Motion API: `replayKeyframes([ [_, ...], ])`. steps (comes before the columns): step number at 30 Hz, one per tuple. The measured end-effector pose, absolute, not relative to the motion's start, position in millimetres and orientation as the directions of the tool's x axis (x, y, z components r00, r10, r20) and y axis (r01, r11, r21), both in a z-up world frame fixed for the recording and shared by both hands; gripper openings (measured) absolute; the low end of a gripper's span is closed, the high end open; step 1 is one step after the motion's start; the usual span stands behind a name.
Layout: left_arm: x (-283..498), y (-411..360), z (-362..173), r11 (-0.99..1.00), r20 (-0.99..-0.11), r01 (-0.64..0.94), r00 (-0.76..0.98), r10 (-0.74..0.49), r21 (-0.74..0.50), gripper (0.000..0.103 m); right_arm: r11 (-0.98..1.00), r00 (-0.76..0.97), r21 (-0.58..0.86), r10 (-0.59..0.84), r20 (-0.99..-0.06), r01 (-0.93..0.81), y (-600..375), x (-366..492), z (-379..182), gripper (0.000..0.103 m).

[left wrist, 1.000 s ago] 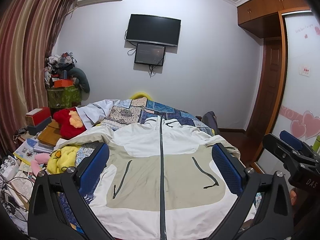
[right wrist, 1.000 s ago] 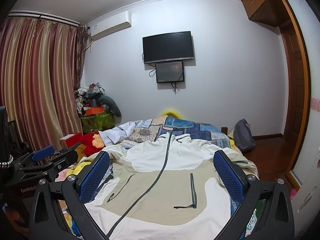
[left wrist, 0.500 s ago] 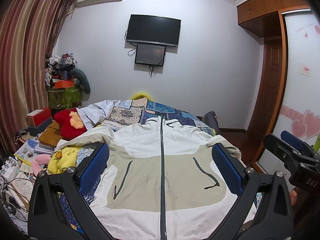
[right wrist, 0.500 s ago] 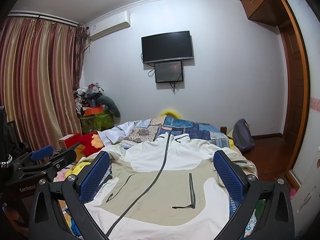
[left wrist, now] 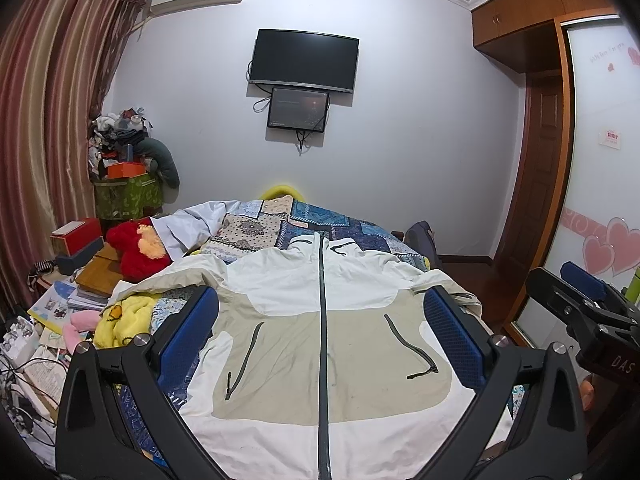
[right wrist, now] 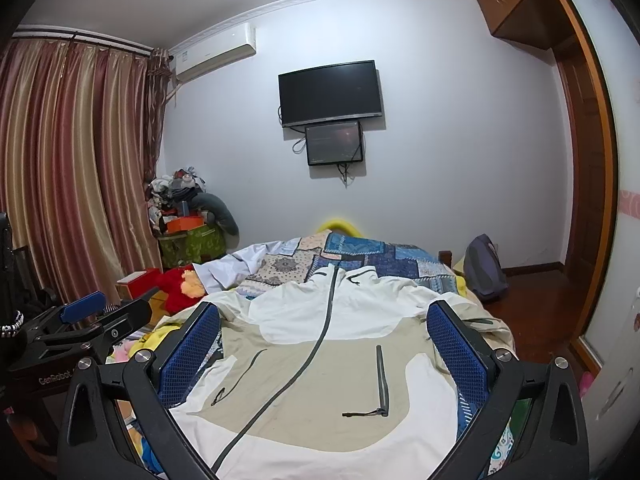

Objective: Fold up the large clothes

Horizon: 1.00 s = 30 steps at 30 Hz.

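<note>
My left gripper (left wrist: 320, 332) is released, pads wide apart, nothing between them; my right gripper (right wrist: 324, 344) is the same. Both hang over the white-and-beige jacket (left wrist: 320, 360), spread flat, zipped, front up on the bed, collar at 12 o'clock. Patchwork quilt (left wrist: 336, 224) beyond it. Red plush toy (left wrist: 136, 248) at 10 o'clock. Wall TV (left wrist: 304, 60) farthest, at 12.

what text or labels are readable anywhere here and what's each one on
"GenRobot": white print on the black left gripper body, last letters cut off by shadow.
"DAS": white print on the black right gripper body, rest out of frame.
Red writing on the white frosted wardrobe door: too small to read.
Small red-and-white sticker on that door: blurred.
White wall air conditioner label: unreadable.
</note>
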<state>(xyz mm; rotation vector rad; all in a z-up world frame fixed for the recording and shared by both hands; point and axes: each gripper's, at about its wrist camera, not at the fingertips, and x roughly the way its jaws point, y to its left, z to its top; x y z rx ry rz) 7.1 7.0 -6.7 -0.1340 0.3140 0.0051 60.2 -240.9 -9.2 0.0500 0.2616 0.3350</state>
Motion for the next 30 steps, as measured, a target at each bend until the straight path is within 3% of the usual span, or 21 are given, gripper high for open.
replayKeyframes([
  [30, 15, 12, -8, 0.991, -0.312, -0.037, 0.950, -0.005, -0.128, 0.103, 0.944, 0.907, 0.091, 0.330, -0.262, -0.317, -230, 71, -12, 0.103],
])
